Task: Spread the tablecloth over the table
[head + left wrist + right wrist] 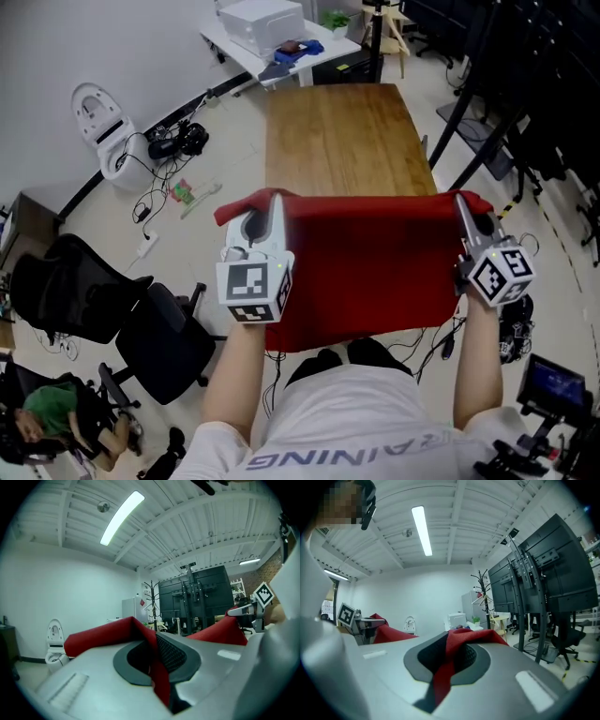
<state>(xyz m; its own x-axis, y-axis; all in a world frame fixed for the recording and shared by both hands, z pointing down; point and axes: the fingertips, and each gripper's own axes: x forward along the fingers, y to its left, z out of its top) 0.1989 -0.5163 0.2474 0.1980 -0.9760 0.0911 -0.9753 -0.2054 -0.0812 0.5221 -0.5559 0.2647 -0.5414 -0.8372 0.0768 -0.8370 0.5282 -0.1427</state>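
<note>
Your left tongs (pixel 274 202) are pressed together on one top corner of the red tablecloth (pixel 370 267). A fold of cloth runs between the pads and bunches out past the tips. Your right tongs (pixel 462 201) pinch the opposite top corner the same way.

The tablecloth hangs as a sheet between the two tongs. Its upper edge is stretched from one to the other, and the rest drops below them in front of your legs.

Your left forearm (pixel 234 375) and right forearm (pixel 476 356) reach forward, with the tongs held level and well apart.

Just beyond the tongs lies the wooden tabletop (pixel 342 131), its near edge hidden behind the cloth. A black office chair (pixel 159 347) stands below and left of the left tongs. Past the tabletop is a white table (pixel 323 49) carrying a white box (pixel 262 21). Dark stands (pixel 483 122) rise beyond the right tongs.
</note>
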